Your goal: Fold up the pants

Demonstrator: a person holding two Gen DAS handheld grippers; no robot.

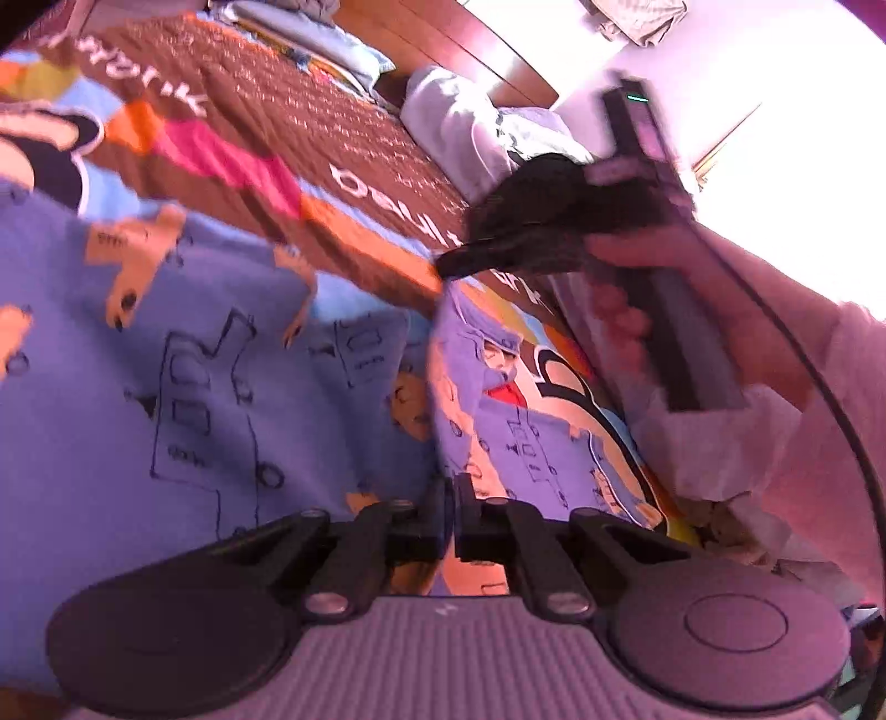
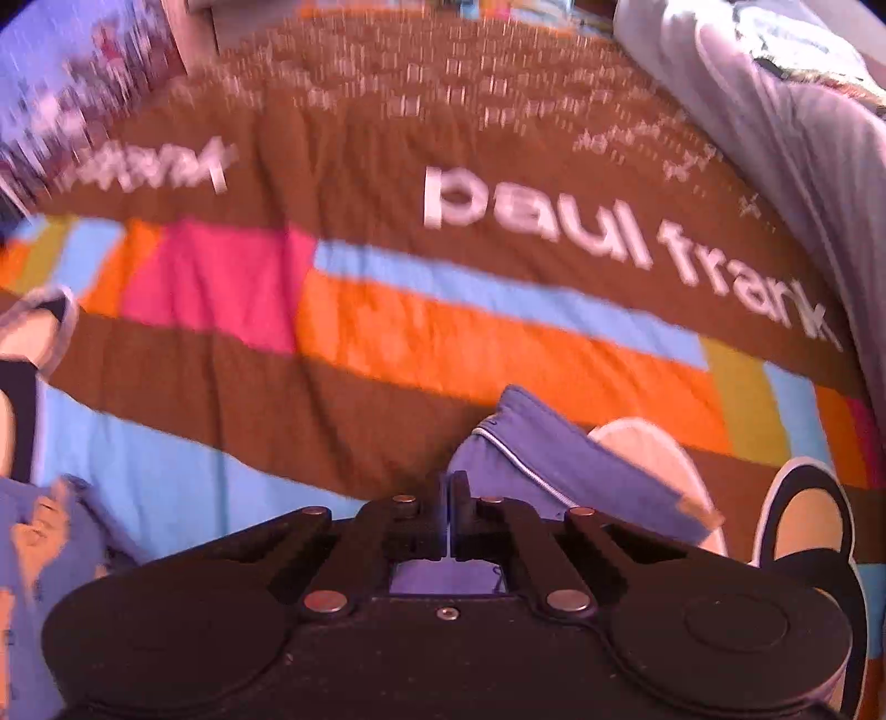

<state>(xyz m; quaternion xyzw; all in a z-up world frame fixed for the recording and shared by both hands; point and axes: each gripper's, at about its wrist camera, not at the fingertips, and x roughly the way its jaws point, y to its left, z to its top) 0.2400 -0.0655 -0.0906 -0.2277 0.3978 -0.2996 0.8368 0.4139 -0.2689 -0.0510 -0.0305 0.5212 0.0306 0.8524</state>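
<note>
The pants [image 1: 166, 387] are blue-purple with printed orange figures and drawn outlines, held up over the bed. My left gripper [image 1: 449, 498] is shut on a fold of the pants, which hang wide to its left and right. My right gripper [image 2: 448, 498] is shut on a blue edge of the pants [image 2: 554, 459] with white piping, low over the bedspread. The right gripper's body and the hand holding it [image 1: 653, 249] also show in the left wrist view, upper right. More pants cloth [image 2: 44, 526] shows at the lower left of the right wrist view.
A brown bedspread [image 2: 387, 183] with "paul frank" lettering and orange, pink and blue blocks covers the bed. Grey clothes [image 2: 775, 122] lie at its right side. Pillows [image 1: 332, 50] and a wooden headboard [image 1: 443, 44] are at the far end.
</note>
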